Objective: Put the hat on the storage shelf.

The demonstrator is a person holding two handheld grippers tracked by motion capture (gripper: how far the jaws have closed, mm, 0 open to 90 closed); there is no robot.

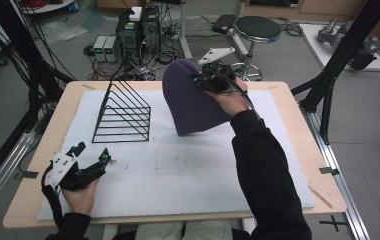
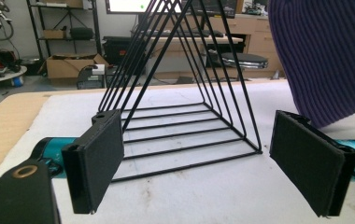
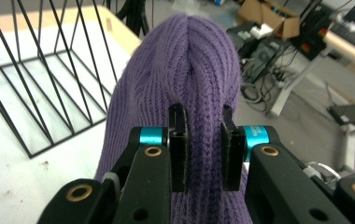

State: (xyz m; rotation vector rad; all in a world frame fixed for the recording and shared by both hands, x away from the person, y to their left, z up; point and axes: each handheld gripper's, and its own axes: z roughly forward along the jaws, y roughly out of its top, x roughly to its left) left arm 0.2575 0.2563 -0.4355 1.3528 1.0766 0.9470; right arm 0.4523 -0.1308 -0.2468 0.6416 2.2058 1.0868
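Jaws of our left gripper [image 1: 90, 157] stand spread over the white mat [image 1: 188, 175], nothing between them. Farther off, our right gripper [image 3: 204, 149] pinches a fold of the purple ribbed knit beanie [image 3: 185, 74], lifted beside the black wire rack [image 1: 123, 112]. Its rounded crown points up and away, long axis tilted, open end hanging just above the mat.

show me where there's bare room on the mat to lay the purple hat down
The widest bare patch is the white mat in front of the wire rack, between the left gripper and the sleeve of the right arm. Another strip lies right of that arm, toward the table's right edge. The back is crowded: the rack stands there, and the purple hat hangs from the right gripper.
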